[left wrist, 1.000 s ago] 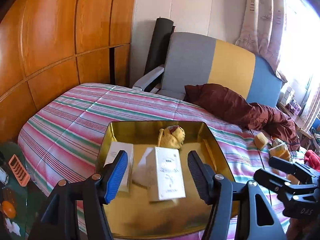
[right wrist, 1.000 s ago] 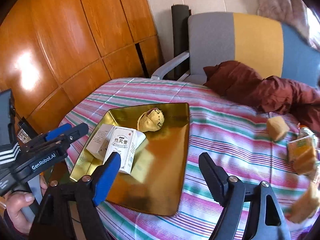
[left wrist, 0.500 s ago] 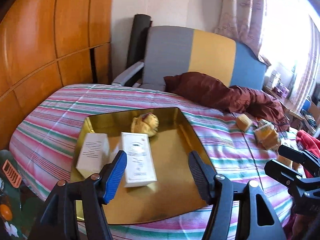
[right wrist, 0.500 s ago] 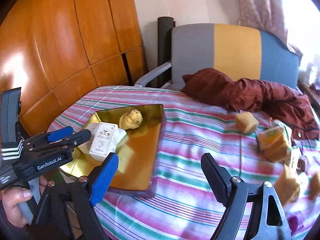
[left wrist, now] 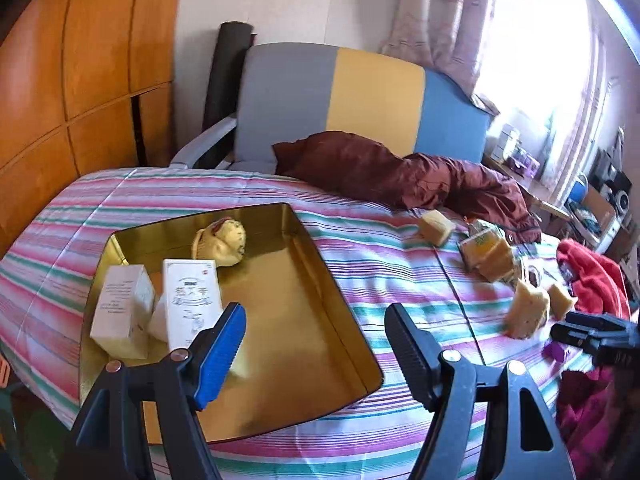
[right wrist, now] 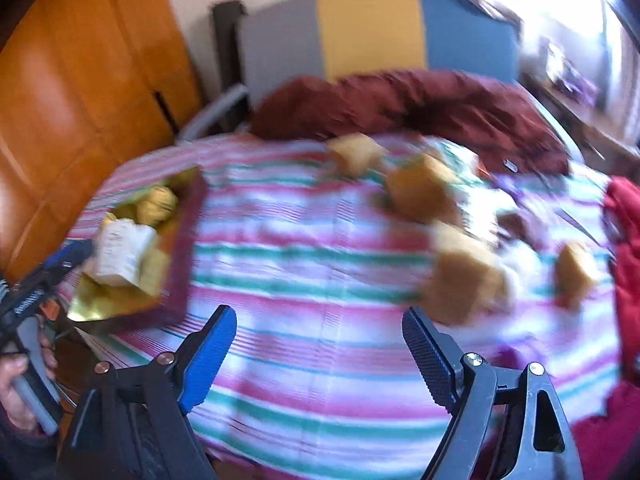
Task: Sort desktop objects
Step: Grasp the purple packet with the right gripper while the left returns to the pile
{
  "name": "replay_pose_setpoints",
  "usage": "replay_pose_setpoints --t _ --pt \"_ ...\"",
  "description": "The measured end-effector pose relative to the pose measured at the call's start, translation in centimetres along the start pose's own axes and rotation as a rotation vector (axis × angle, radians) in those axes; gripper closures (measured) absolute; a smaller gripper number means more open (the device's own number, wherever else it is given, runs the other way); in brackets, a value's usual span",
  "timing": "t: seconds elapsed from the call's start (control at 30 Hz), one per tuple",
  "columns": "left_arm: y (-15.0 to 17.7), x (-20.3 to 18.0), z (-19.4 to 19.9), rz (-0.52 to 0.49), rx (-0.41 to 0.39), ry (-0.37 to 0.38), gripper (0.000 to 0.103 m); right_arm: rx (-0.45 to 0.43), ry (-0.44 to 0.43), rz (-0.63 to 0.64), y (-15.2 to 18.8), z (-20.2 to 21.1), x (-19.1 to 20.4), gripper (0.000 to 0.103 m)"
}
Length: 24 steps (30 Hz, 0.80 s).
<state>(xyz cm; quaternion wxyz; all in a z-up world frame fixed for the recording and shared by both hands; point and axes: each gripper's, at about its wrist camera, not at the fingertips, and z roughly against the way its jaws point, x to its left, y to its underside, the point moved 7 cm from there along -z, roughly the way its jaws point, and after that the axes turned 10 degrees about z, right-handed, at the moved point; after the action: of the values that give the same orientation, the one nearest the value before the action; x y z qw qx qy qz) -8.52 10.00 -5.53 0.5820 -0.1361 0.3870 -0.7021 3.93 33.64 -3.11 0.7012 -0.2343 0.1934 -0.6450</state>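
Both tongs are seen empty over a bed with a striped cover (left wrist: 360,248). The left tongs (left wrist: 314,338) have just been opening, with nothing between the jaws; they stand wide above the near right edge of the gold tray (left wrist: 320,280). The right tongs (right wrist: 318,344) are likewise spread wide and empty, above bare striped cover.

In the tray, two white boxes (left wrist: 192,300) lie at about ten o'clock from the left tongs, and a yellow pouch (left wrist: 220,242) at eleven o'clock, further back. Those things are judged already sorted.

The unsorted pieces, a scatter of tan sponge-like blocks (right wrist: 464,280), are found at one to two o'clock from the right tongs in the blurred right wrist view. From the left tongs the same cluster (left wrist: 524,312) lies at three o'clock, well apart, with the right tongs' tips already beside it. The right hand is therefore judged the nearer one for the next pick.

The nearest block appears roughly cubic, so no long axis can be told; the blur forbids a finer reading. The tray lies at ten o'clock from the right tongs, which would be the return direction.
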Motion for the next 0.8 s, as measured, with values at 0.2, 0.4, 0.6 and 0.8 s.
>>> replay_pose_setpoints --t 0.2,0.4,0.6,0.8 --pt "0.7 -2.7 -1.0 -0.056 0.035 0.052 0.030 0.269 0.110 -0.001 3.5 -0.6 -9.6 0.018" --pt "0.9 -5.4 -2.1 -0.116 0.062 0.101 0.030 0.494 0.073 -0.039 6.0 -3.9 -14.6 0.031" --pt "1.1 -8.7 -3.1 -0.187 0.084 0.156 0.030 0.590 0.104 0.014 6.8 -5.8 -15.8 0.032" --pt "2.0 -12.5 -4.4 -0.259 0.132 0.236 0.030 0.659 0.089 -0.011 8.1 -7.0 -17.0 0.038"
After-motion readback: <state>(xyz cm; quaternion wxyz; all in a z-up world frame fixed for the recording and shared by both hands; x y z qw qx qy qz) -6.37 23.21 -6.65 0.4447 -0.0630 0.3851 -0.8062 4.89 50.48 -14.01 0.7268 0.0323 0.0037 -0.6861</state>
